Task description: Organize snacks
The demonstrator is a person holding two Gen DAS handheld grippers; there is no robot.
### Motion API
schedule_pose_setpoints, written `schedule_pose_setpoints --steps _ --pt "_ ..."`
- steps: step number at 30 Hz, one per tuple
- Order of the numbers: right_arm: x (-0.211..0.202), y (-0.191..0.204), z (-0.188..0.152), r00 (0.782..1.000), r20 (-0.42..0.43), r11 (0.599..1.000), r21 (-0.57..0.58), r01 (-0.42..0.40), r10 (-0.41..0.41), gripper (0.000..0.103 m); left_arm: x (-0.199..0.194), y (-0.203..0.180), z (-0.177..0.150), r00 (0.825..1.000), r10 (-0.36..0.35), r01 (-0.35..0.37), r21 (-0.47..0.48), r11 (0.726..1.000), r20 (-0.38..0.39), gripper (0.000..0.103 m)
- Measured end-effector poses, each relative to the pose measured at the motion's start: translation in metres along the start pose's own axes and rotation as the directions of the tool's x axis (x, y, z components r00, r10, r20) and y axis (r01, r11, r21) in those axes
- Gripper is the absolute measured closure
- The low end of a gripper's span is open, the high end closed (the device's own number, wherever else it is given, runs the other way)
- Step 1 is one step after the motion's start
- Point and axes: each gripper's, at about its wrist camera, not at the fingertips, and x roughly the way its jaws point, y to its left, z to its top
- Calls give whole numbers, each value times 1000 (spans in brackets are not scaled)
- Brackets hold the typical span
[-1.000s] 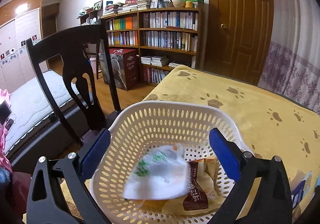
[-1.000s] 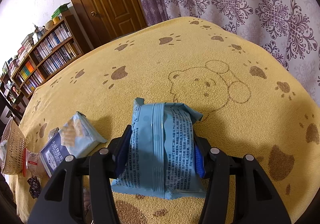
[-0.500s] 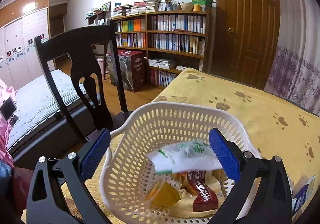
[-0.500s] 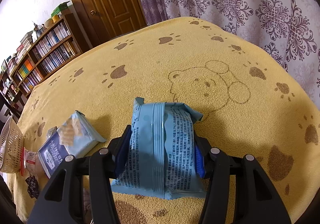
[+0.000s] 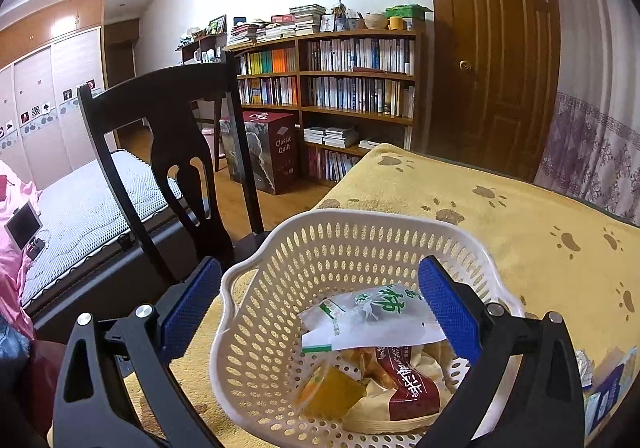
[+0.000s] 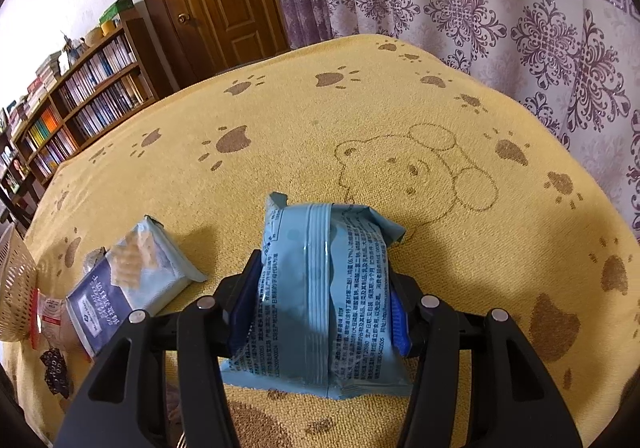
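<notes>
White packet (image 5: 372, 318) now deeper in basket (image 5: 320, 232), left fingers (image 5: 192, 300) spread; right fingers (image 6: 242, 302) clamped on blue pack (image 6: 320, 288).

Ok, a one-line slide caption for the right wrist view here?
Right gripper clamps a light blue snack packet above the yellow paw-print cloth, a biscuit pack lying to its left.

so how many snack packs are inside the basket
3 visible in the basket: white-green pack on top, red-brown pack beneath, orange jelly cup front. More may be hidden underneath.
</notes>
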Motion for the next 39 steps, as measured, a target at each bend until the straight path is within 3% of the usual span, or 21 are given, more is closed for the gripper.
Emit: schedule_pose_setpoints --steps 7,13,18,30,35,39 --pt "-5 6 4 999 8 999 -18 34 -34 52 -1 2 -1 1000 14 -14 1 1000 9 3" --pt "-22 28 9 993 74 992 -90 93 -87 52 -4 7 0 1000 7 -7 -8 1000 15 3" --pt "-34 52 12 992 103 986 -143 86 -71 52 -8 11 1 1000 3 -2 -17 1000 23 3" --pt "-57 123 12 988 143 965 -262 -18 57 52 -14 25 6 998 34 -32 -40 999 54 3" --pt "-65 158 11 977 108 945 -292 -146 185 52 -14 35 9 996 63 -59 -69 996 61 3" --pt "-73 195 9 954 76 911 -328 -250 289 52 -13 53 12 992 109 -101 -121 988 60 3"
